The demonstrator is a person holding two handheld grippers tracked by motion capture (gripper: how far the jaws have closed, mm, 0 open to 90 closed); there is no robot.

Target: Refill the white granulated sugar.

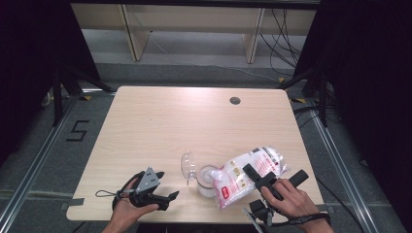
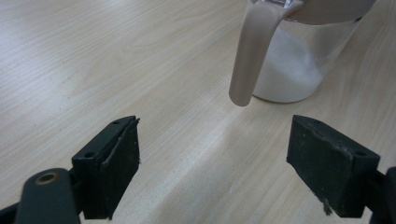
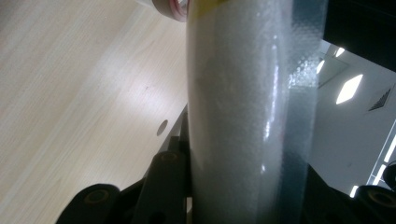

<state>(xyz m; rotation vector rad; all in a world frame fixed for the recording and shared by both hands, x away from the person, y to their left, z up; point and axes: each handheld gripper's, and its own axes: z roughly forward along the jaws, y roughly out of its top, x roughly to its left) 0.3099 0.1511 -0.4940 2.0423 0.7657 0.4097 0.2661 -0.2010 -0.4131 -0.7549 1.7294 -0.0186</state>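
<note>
Bag (image 1: 252, 170): clear plastic pouch of white grains with a red and white label, being held tilted over the near right part of the table (image 1: 160, 121), its lower end meeting the mouth of the jar (image 1: 207, 180). In the right gripper view the bag (image 3: 238, 116) is filling the space between the jaws.

Right gripper (image 1: 265, 180): clenched on the bag, jaws pressing both sides of it, with the person's hand behind.

Jar: clear glass, standing upright just left of the bag, partly filled with white grains (image 2: 292, 79). A pale clip arm (image 2: 250, 56) is hanging down its side.

Lid (image 1: 188, 165): clear, hinged open, leaning off the jar's left side.

Left gripper (image 1: 158, 187): released and grasping nothing, jaws spread wide, resting near the table's front edge, left of the jar and apart from it.

Risks, as judged: grains may be spilling past the rim if the bag's end slides off the mouth; the jar, with nothing steadying it, may be tipping under the bag's weight; the bag may be slipping in the jaws as it empties.
</note>
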